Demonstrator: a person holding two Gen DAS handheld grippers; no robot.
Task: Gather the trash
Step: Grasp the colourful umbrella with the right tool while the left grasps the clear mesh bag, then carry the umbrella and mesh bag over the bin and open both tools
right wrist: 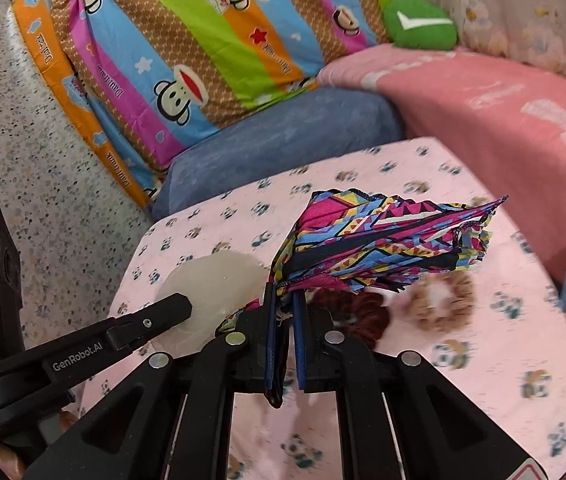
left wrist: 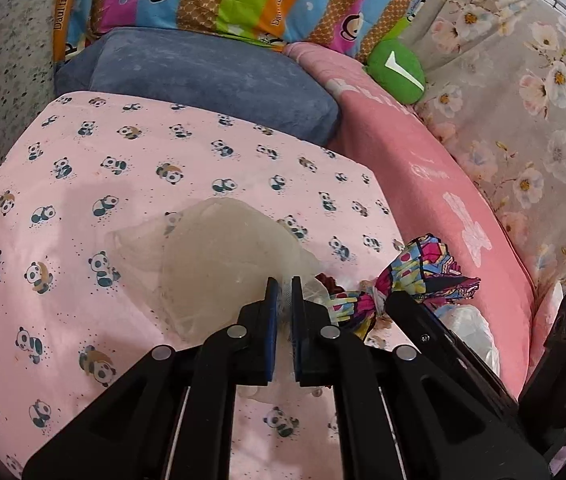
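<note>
Apparently left tool [left wrist: 284, 289] pinches a clear bag [left wrist: 219, 264], right tool [right wrist: 285, 300] clamps patterned cloth [right wrist: 383, 240]

bag [left wrist: 219, 264]: thin translucent plastic, crinkled, faintly glossy
rag [right wrist: 383, 240]: patterned woven cloth, matt
sheet [left wrist: 83, 184]: smooth panda-print cotton
tongs [left wrist: 285, 312]: matt black plastic, blue pads
cushion [left wrist: 211, 80]: blue plush, 12 o'clock

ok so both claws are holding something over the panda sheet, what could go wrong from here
1. The left claw pinches only an edge of the thin translucent plastic bag; it could slip or tear.
2. The right claw grips a corner of the patterned cloth, which may sag and snag the scrunchies below.
</note>
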